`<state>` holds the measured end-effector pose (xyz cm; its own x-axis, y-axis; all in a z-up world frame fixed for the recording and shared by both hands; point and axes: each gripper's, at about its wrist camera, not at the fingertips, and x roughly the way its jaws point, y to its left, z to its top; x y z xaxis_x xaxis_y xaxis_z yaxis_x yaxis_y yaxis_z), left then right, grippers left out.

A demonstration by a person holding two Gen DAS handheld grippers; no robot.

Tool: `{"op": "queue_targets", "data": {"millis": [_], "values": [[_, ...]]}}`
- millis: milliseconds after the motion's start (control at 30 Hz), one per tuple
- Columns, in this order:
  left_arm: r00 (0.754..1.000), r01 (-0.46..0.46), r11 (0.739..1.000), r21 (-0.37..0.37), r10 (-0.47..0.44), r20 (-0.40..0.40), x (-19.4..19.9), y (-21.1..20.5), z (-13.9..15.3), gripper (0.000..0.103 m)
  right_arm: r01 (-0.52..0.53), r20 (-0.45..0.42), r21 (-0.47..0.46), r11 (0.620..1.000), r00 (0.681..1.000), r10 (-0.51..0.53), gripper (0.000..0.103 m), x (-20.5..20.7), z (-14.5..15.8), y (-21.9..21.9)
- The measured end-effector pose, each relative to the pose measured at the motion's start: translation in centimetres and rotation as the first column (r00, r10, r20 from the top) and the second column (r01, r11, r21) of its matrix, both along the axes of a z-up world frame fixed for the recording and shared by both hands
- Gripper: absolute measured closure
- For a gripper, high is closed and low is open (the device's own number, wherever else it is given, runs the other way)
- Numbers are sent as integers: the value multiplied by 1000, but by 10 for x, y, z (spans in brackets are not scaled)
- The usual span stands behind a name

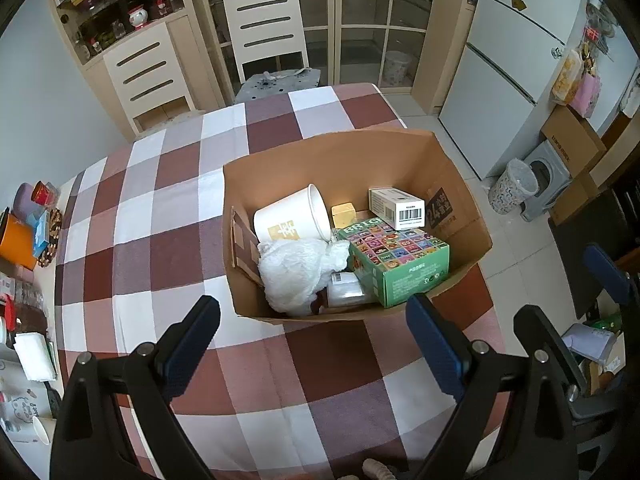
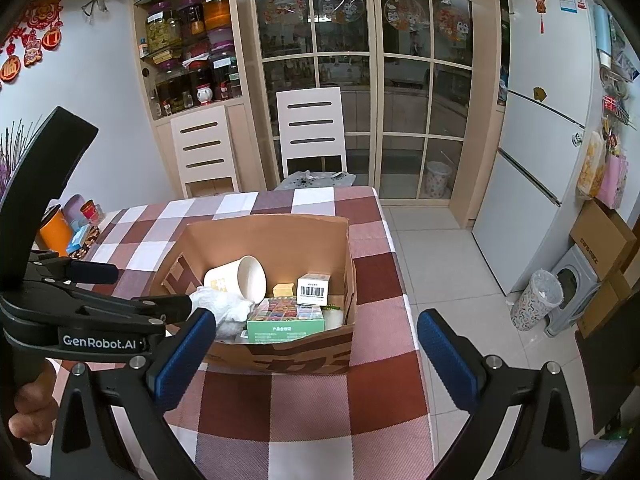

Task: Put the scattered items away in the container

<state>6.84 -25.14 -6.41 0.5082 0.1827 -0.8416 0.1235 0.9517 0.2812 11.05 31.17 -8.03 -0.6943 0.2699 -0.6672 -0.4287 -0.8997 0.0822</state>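
Observation:
An open cardboard box (image 1: 452, 184) (image 2: 280, 236) stands on the checked tablecloth. Inside lie a white paper cup (image 1: 292, 220) (image 2: 244, 280) on its side, a white fluffy cloth (image 1: 296, 272) (image 2: 220, 304), a green picture box (image 1: 400, 260) (image 2: 286, 320), a white barcode box (image 1: 398, 206) (image 2: 314, 288) and a small yellow block (image 1: 344, 214) (image 2: 285, 290). My left gripper (image 1: 316, 344) (image 2: 150, 290) is open and empty, hovering just short of the box's near wall. My right gripper (image 2: 318, 356) is also open and empty in front of the box; one of its blue pads (image 1: 606, 270) shows at right.
The table (image 1: 180, 200) carries an orange cup (image 1: 16, 244), a red can (image 1: 42, 192) and tissues (image 1: 34, 356) along its left edge. Two white chairs (image 2: 312, 132) stand at the far side. A fridge (image 2: 536, 160) and a patterned bin (image 2: 536, 300) are to the right. A hand (image 2: 32, 408) holds the left gripper.

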Motion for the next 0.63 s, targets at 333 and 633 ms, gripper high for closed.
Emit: {"op": "queue_targets", "data": {"millis": [333,633], "values": [[1000,-8,1000,1,8,-6,2,2,-2,8,-1,4,0,1000,1000,1,0,0,0,0],[1000,-7,1000,0,7,6,2,4,-1,8,-4,13,0,1000,1000,4,0,-3,-3,0]]}}
